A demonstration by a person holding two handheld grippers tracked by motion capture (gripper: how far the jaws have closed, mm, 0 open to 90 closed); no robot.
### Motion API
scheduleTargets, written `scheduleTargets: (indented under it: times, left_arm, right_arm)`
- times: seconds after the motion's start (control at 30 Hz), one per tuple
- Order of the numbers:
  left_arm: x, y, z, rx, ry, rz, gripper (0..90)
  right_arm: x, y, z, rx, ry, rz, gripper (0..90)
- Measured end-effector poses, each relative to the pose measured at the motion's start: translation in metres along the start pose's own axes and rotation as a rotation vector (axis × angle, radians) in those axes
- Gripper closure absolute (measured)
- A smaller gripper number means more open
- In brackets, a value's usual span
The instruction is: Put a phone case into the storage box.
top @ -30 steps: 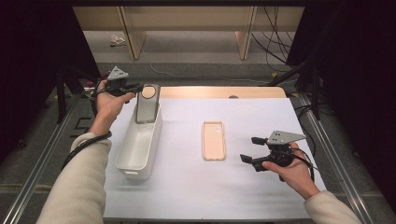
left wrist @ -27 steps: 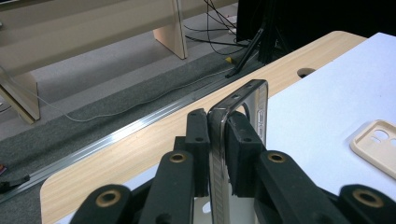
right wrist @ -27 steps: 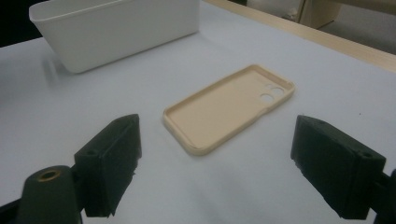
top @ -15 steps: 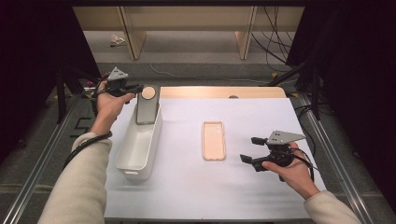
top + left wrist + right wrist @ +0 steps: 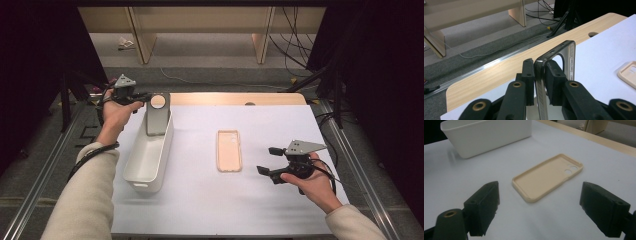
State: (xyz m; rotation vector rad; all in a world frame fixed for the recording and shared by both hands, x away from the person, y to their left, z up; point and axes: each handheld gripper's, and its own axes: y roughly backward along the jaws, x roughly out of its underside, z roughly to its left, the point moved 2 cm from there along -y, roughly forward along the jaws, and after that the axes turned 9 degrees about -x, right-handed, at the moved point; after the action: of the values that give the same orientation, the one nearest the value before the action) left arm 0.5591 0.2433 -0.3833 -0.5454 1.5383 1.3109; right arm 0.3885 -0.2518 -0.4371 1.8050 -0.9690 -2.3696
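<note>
Left gripper (image 5: 141, 96) clamped on glossy grey phone case (image 5: 157, 114), upright at far end of smooth white plastic bin (image 5: 145, 162). Right gripper (image 5: 267, 160) gaping beside flat, matte beige phone case (image 5: 229, 150) on white table (image 5: 200, 200). Unchanged from earlier.

the right gripper (image 5: 540, 206) hangs low over the white sheet (image 5: 461, 180), its two black jaws rising from the bottom and standing wide apart with nothing between them. beyond the gap lies a beige phone case (image 5: 547, 177), flat on the sheet with its hollow side up and its two round camera holes at the far end. the case is clear of both jaws. a white bin (image 5: 486, 135) sits on the sheet further off to the left, well apart from the case. the wooden table edge (image 5: 614, 143) runs along the far right.
</note>
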Motion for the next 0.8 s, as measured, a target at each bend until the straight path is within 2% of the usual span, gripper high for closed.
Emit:
scheduleTargets:
  times: [0.8]
  left_arm:
    - [0.005,-0.0052,0.004,-0.045,-0.006,0.049,71.0]
  right_arm:
    - [0.0004,-0.0008,0.0001,-0.006,-0.001,0.001,17.1]
